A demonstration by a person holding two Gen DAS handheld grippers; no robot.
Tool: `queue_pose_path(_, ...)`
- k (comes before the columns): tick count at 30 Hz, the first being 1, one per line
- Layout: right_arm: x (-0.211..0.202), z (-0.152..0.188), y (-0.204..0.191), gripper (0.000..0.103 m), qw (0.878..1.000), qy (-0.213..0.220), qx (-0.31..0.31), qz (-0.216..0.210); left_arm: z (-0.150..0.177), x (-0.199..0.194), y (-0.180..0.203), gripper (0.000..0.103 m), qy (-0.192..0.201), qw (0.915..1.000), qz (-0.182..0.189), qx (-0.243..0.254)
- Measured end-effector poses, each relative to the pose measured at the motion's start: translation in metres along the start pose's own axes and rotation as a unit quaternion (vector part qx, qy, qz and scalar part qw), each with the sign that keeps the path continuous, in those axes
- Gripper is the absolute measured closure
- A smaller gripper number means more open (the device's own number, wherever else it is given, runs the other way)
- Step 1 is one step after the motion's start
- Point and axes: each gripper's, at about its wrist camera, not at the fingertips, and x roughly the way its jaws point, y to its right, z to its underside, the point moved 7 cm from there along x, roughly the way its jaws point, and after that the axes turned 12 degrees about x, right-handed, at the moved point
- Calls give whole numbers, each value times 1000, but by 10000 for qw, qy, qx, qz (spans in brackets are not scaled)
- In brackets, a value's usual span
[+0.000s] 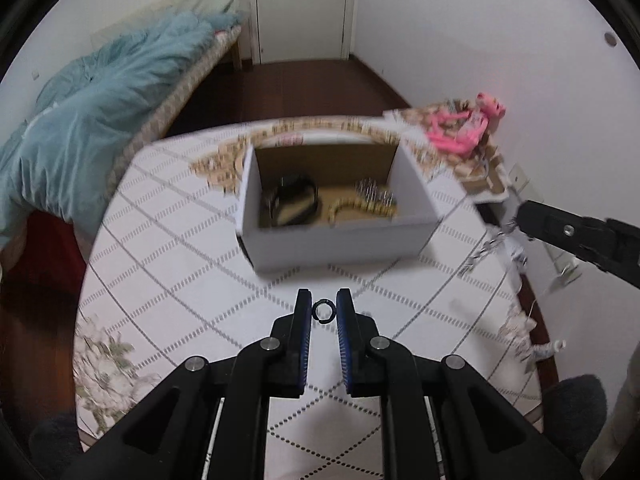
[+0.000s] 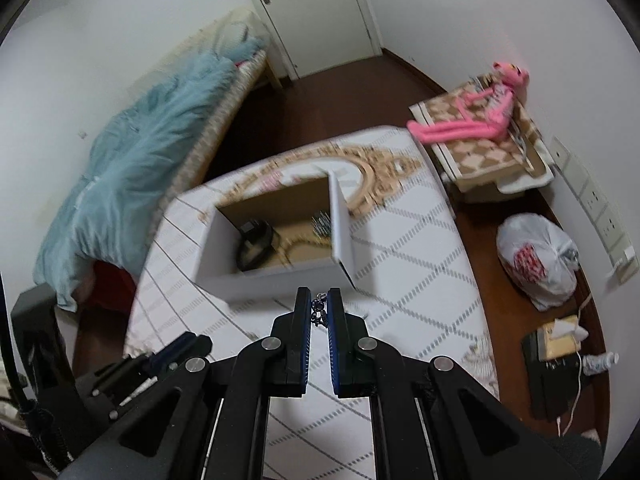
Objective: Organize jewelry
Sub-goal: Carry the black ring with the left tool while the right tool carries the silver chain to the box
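We held a small black ring (image 1: 323, 311) pinched in our left tool (image 1: 324, 312), near the open white cardboard box (image 1: 340, 240) on the patterned worktop (image 1: 200, 280). Our right tool (image 2: 319, 312) gripped a silvery chain (image 2: 319, 312). We judged both needed carrying over the box and releasing.

White box (image 1: 340, 246), pink toy (image 2: 472, 118).

Two wrist fisheyes, both above the table's near edge
Each faces forward and down; both share the open box (image 1: 336, 208) (image 2: 276, 244), bed (image 1: 100, 112) (image 2: 140, 140), door
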Motion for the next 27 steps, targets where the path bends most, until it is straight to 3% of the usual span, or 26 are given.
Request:
queue_pose_path(4,-7,-24,-20,95,9997,76,-71,-218,-28,-14,-10,93,259,9997,-10,-21)
queue_pose_path(9,1,-53,-38,95,9992,10,-136,-382,-56,-10,-24,93,306,9994,125,-127)
queue_pose_path(18,64,-83,-43,95,9970,-660,-153,-373,-83,47,-53,93,-271,9953,776,-521)
queue_pose_path(27,121,-92,-35,95,9919,-1240,-141,-242,-109,89,-46,93,-645,9871,1350,-564)
